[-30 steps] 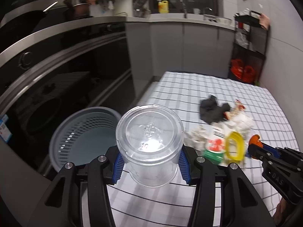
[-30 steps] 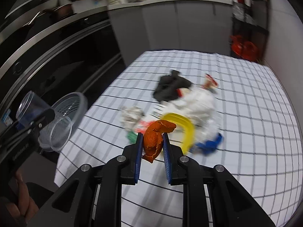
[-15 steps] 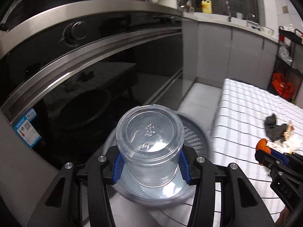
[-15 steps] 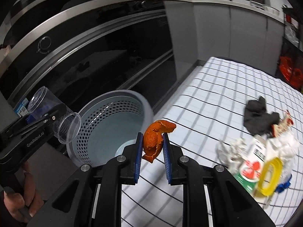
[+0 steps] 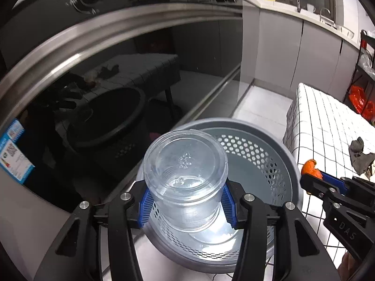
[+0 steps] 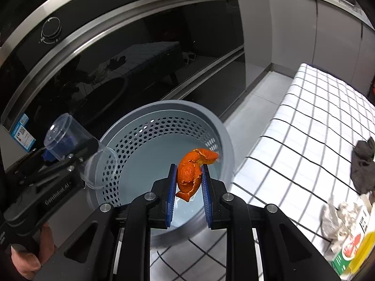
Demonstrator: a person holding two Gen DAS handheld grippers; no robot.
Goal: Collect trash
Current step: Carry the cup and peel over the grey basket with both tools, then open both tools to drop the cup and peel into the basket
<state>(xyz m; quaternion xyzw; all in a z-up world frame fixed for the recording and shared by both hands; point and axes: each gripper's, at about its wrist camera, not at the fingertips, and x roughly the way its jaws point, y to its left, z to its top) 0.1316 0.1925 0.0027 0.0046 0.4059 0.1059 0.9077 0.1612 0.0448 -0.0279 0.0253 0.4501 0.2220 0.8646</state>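
Observation:
My left gripper [image 5: 186,201] is shut on a clear plastic cup [image 5: 185,173], held base-forward over the grey perforated trash basket [image 5: 276,161]. The cup also shows in the right wrist view [image 6: 77,147], at the basket's left rim. My right gripper [image 6: 187,187] is shut on an orange peel [image 6: 192,171] and holds it above the basket [image 6: 145,138], whose inside looks bare. The right gripper tip with the peel [image 5: 310,166] shows at the basket's right rim in the left wrist view.
The basket stands on the floor between a dark oven front [image 5: 117,82] and the table with a white checked cloth [image 6: 311,121]. On the cloth lie a dark rag [image 6: 363,164], crumpled paper [image 6: 337,217] and a green-red carton [image 6: 349,250].
Both grippers have swung left from the table and trash pile to over the basket, still holding the cup and the peel. The basket now fills the middle of both views.

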